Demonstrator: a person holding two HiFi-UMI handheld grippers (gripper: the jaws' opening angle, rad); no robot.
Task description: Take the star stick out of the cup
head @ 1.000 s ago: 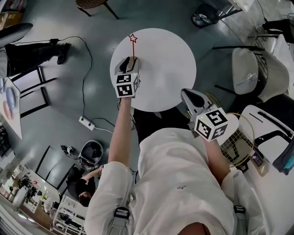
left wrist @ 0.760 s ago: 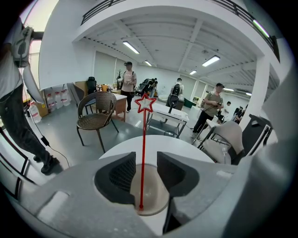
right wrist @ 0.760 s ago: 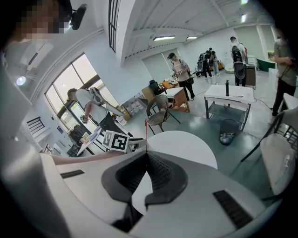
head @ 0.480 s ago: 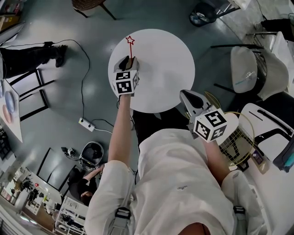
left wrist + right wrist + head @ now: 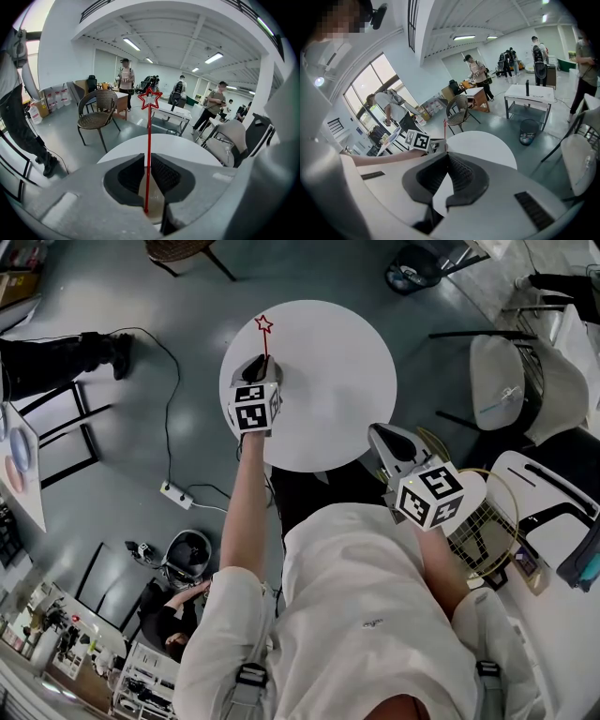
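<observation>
On my head view the left gripper sits over the left side of the round white table, with its marker cube toward me and its nose angled downward. The star stick rises out from in front of it, the red outline star at the far end near the table's edge. The left gripper view tells me more: the stick stands upright right between the pads, its lower end down inside the tan cup, which I can only glimpse beneath the jaws. Those jaws have just been closing, with the stick between them, and now the ribbed pads meet the thin shaft on both sides near their tips, so I read it as a grip on the stick, which is not yet lifted out. The cup itself is hidden under the gripper from the head camera. My right gripper hangs at the near edge of the table, well apart from the left one. In its own view the right gripper has its jaws brought together at the tips with nothing caught in them, only the white tabletop beyond. A wicker chair stands on the grey floor past the table.
</observation>
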